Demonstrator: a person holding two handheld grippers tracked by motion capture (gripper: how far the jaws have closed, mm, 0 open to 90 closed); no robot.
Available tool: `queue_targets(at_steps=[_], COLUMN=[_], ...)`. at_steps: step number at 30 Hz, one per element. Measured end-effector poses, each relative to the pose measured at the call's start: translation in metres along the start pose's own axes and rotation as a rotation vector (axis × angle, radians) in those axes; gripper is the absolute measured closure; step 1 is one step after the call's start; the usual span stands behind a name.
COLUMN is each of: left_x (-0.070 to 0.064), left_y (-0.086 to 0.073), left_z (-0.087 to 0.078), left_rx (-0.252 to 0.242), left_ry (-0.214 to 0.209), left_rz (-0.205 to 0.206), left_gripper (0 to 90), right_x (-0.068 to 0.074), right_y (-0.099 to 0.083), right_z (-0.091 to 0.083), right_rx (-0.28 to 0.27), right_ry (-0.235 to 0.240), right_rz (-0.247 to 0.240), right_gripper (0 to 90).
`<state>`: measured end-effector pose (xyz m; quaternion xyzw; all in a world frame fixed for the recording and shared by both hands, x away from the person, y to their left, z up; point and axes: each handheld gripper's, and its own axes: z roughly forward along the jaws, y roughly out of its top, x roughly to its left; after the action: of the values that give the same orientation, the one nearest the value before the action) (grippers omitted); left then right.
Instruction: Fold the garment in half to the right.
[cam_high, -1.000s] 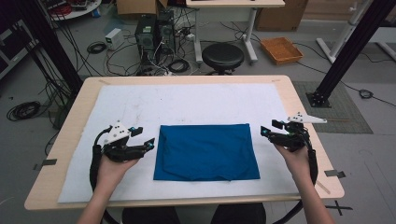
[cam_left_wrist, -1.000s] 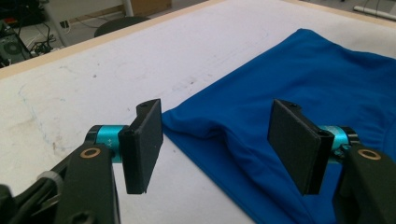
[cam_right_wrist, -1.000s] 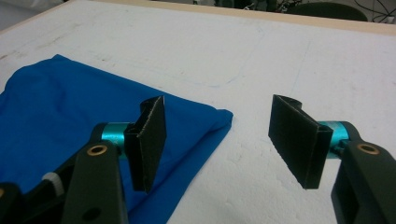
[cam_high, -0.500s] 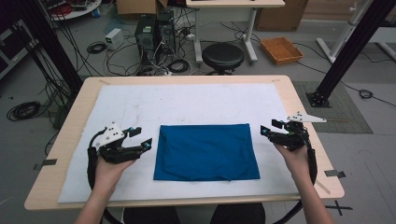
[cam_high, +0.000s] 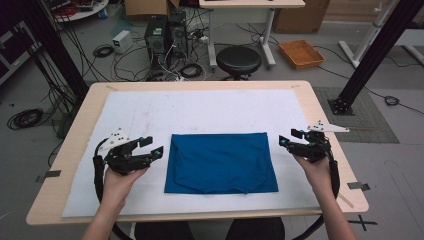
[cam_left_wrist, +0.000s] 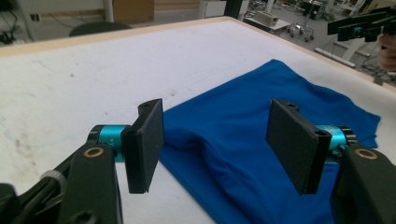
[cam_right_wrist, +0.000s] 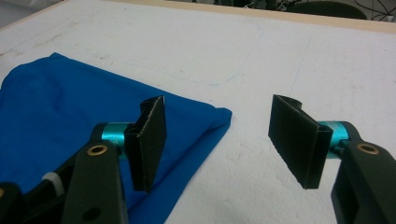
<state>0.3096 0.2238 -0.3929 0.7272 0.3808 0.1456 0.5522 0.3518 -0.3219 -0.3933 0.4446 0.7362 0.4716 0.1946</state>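
A: What is the largest element?
B: The wooden table (cam_high: 320, 107), covered by a white sheet (cam_high: 200, 112).

A: And resting on it?
B: A folded blue cloth (cam_high: 220, 162), lying flat near the front centre of the sheet.

A: Where are the tools?
B: The left gripper (cam_high: 150, 147) is held just beside the cloth's left edge, jaws spread wide and empty. The right gripper (cam_high: 289, 139) is held just beside the right edge, jaws likewise apart, gripping nothing.

Left claw (cam_high: 150, 146) and right claw (cam_high: 290, 138) gape wide.
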Motion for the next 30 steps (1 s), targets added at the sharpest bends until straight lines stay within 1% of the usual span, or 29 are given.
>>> queue_targets(at_steps=[1, 2, 3, 4, 7, 9, 10, 11, 12, 14, 17, 19, 21, 23, 24, 25, 28, 30], left_x=[-0.001, -0.003, -0.006, -0.008, -0.017, -0.024, -0.029, -0.033, -0.035, -0.040, -0.042, -0.043, -0.042, -0.041, -0.040, -0.040, -0.041, -0.043], left_y=[0.000, -0.001, -0.003, -0.004, -0.012, -0.018, -0.023, -0.027, -0.030, -0.040, -0.055, -0.063, -0.069, -0.072, -0.072, -0.072, -0.071, -0.071], left_z=[0.000, 0.001, 0.001, 0.002, 0.005, 0.005, 0.004, 0.003, 0.002, 0.001, 0.001, 0.001, 0.003, 0.006, 0.007, 0.008, 0.012, 0.015], left_rx=[0.012, 0.020, 0.037, 0.050, 0.109, 0.120, 0.124, 0.126, 0.131, 0.151, 0.186, 0.198, 0.226, 0.238, 0.241, 0.230, 0.225, 0.223], left_ry=[0.000, 0.012, 0.022, 0.029, 0.049, 0.071, 0.094, 0.107, 0.109, 0.111, 0.094, 0.084, 0.090, 0.101, 0.104, 0.109, 0.112, 0.119], left_rz=[-0.002, 0.007, 0.034, 0.043, 0.039, 0.035, 0.038, 0.030, 0.024, -0.028, -0.091, -0.136, -0.173, -0.214, -0.226, -0.236, -0.271, -0.298], left_gripper=[36.5, 37.0, 37.2, 37.9, 37.9, 37.8, 37.5, 36.7, 36.7, 36.8, 38.7, 43.6, 44.0, 45.8, 46.3, 46.8, 48.0, 51.1], right_x=[0.000, 0.000, 0.000, 0.000, 0.001, 0.004, 0.006, 0.008, 0.011, 0.015, 0.021, 0.024, 0.024, 0.025, 0.025, 0.026, 0.027, 0.028], right_y=[0.000, 0.000, 0.000, 0.000, 0.000, 0.001, 0.001, 0.002, 0.003, 0.004, 0.005, 0.005, 0.005, 0.004, 0.005, 0.005, 0.005, 0.006], right_z=[-0.001, -0.001, -0.001, -0.001, 0.001, 0.003, 0.004, 0.005, 0.006, 0.008, 0.010, 0.012, 0.012, 0.013, 0.013, 0.013, 0.014, 0.014], right_rx=[-0.004, -0.004, -0.006, -0.004, 0.000, 0.003, 0.002, 0.003, 0.004, 0.002, 0.008, 0.012, 0.013, 0.012, 0.013, 0.014, 0.010, 0.011], right_ry=[0.002, -0.001, -0.002, -0.002, 0.002, 0.011, 0.013, 0.016, 0.020, 0.026, 0.033, 0.036, 0.036, 0.038, 0.039, 0.039, 0.042, 0.044], right_rz=[-0.003, -0.002, -0.003, -0.004, -0.003, -0.007, -0.015, -0.023, -0.030, -0.044, -0.057, -0.058, -0.063, -0.065, -0.066, -0.064, -0.071, -0.072], right_gripper=[37.0, 37.0, 37.0, 37.0, 37.0, 37.0, 37.0, 37.1, 37.3, 37.4, 37.5, 37.6, 37.6, 37.7, 37.7, 37.7, 37.7, 37.7])
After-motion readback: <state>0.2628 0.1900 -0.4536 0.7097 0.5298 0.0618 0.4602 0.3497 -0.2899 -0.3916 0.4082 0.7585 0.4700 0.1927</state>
